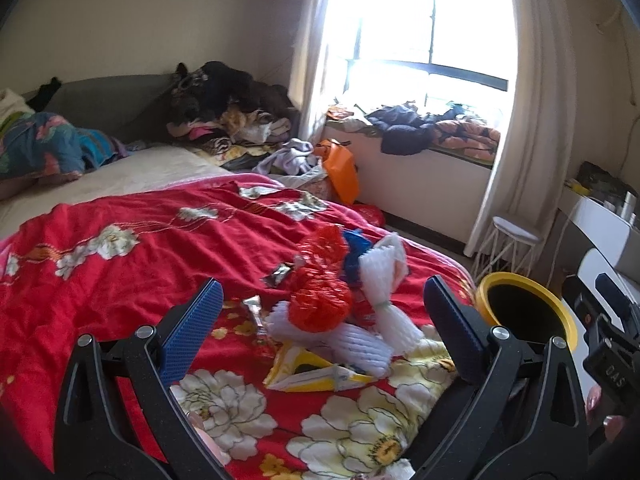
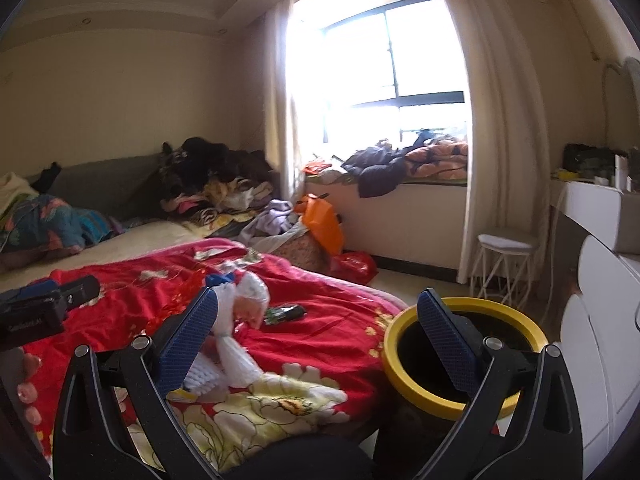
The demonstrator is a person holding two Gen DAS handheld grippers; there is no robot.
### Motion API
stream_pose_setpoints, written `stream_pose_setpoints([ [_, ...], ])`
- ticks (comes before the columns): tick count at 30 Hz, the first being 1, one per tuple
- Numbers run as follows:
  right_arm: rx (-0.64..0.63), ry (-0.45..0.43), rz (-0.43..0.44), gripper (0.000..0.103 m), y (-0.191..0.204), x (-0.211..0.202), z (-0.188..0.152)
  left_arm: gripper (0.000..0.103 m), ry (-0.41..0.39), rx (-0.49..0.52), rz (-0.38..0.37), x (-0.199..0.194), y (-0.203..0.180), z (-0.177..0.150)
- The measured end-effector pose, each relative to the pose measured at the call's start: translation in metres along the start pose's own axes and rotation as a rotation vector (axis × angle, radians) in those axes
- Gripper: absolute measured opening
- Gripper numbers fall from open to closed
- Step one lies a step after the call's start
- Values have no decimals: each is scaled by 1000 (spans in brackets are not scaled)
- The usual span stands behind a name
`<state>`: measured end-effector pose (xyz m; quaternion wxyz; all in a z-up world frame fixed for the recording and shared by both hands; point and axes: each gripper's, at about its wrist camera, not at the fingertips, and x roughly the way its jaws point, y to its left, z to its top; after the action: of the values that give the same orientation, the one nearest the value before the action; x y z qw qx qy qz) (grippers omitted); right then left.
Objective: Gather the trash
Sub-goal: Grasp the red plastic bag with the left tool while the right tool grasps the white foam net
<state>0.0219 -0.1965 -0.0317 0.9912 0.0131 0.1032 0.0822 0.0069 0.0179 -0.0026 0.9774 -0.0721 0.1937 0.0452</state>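
Left wrist view: we find the left gripper [image 1: 320, 308] spread wide, empty, above foam-net trash [image 1: 320, 300] on the red bedspread [image 1: 120, 248]. Right gripper [image 2: 316, 320] likewise wide, near the yellow-rimmed bin [image 2: 400, 356]. Next: descend, pinch.

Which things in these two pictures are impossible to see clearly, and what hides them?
- Inside of the yellow-rimmed black trash bin: too dark in both wrist views to tell its contents.
- Yellow and white paper wrapper: left wrist view, partly under the white foam fruit nets; print unreadable.
- Scene outside the window: overexposed.
- Small dark wrapper on the red floral blanket: right wrist view, blurred.
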Motion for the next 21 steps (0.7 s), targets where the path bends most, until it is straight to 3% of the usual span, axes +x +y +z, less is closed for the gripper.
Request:
stream_pose_setpoints([
  [16, -138, 45, 275, 97, 88, 45, 6, 92, -16, -139, 148, 8, 74, 12],
  [21, -137, 71, 320, 97, 101, 66, 9, 92, -6, -141, 140, 21, 92, 20],
])
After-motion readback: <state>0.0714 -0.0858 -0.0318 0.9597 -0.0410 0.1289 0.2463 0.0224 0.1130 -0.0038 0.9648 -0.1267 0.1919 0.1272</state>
